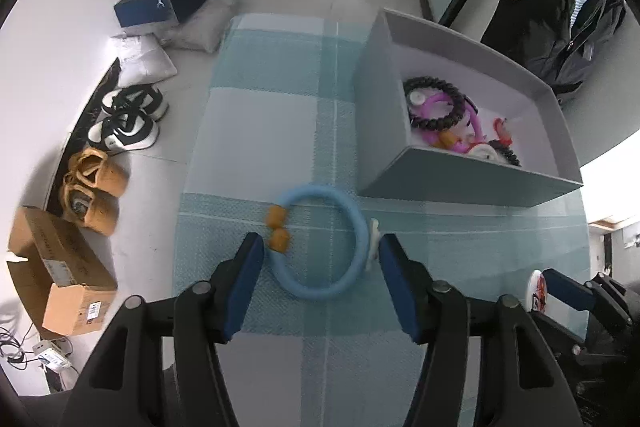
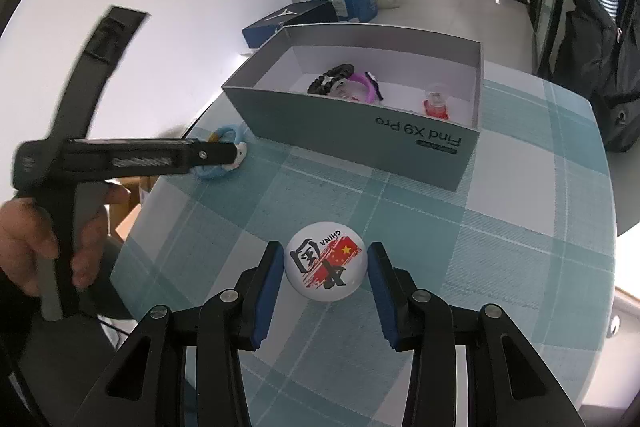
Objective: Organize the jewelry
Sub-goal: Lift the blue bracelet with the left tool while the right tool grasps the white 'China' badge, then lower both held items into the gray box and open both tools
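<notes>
A light blue bracelet [image 1: 352, 215] with two orange beads and a white charm lies flat on the checked tablecloth, just in front of the grey box [image 1: 460, 183]. My left gripper [image 1: 320, 255] points down over it, open, one pad on each side of the ring and neither pressing. It also shows at the bracelet [image 2: 228, 131] in the right wrist view. My right gripper [image 2: 325, 269] is shut on a round white badge [image 2: 326, 239] with red print, held over the cloth. The box [image 2: 360, 131] holds a black bead bracelet [image 1: 440, 119], a pink band and a red trinket.
The table's left edge runs close to the blue bracelet. Below it on the floor are shoes [image 1: 124, 123], a cardboard box [image 1: 60, 275] and blue boxes. A black bag [image 1: 568, 27] hangs behind the grey box. A hand [image 2: 24, 235] grips the left tool's handle.
</notes>
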